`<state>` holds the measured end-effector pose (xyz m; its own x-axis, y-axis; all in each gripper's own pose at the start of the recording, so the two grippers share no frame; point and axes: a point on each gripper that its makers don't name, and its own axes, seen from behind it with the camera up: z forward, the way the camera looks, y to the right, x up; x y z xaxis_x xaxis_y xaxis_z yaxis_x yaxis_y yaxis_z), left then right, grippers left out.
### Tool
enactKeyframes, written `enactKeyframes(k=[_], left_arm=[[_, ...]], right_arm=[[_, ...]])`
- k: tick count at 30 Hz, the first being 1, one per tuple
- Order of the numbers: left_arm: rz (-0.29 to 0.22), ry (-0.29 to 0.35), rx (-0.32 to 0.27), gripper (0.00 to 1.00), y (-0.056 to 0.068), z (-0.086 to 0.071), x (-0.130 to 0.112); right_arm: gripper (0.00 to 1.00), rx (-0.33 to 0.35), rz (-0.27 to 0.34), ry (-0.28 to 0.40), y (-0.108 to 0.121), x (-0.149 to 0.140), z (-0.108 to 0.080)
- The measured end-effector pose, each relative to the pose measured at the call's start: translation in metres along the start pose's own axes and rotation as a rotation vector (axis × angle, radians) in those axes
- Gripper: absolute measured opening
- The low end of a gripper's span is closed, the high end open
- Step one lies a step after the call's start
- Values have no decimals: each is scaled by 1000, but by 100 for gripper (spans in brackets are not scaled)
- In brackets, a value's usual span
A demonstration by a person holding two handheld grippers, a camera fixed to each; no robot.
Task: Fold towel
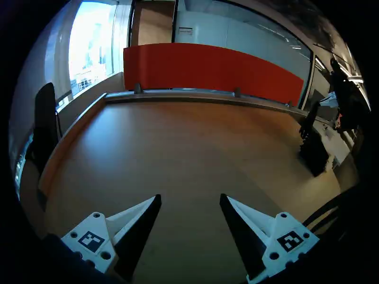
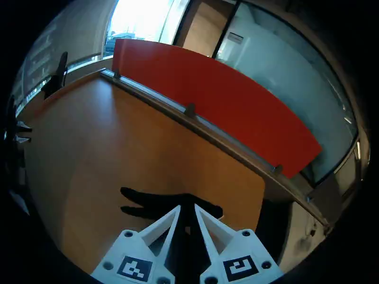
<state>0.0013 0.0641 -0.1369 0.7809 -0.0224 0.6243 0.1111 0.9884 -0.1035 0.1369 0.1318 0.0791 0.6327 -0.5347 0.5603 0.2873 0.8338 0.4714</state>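
Left gripper (image 1: 190, 201): fingers released, wide apart over the wooden surface (image 1: 189, 142).
Right gripper (image 2: 187, 210): fingers clenched close together, near the surface's right edge.
Towel: cannot tell; a dark shape (image 2: 142, 201) lies at the right fingers' tips.
Far: red partition (image 1: 213, 66).

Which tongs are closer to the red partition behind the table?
Right, probably. From the right tongs the red partition looms large; from the left tongs it lies farther across the wooden table.

Both views face across the desk (image 1: 189, 151) toward the red divider (image 1: 213, 66).
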Motion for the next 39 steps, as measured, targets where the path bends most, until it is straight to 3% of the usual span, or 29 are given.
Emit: enactKeyframes(k=[14,21,39], left_arm=[[22,1,-26,92,11,1,3],[31,-1,-40,92,17,1,1],[46,7,-60,92,22,0,3]], right_arm=[[5,-20,44,-46,13,-62,-33],[5,-25,75,-73,6,-97,-47],[5,-24,103,-103,-13,-128,-63]])
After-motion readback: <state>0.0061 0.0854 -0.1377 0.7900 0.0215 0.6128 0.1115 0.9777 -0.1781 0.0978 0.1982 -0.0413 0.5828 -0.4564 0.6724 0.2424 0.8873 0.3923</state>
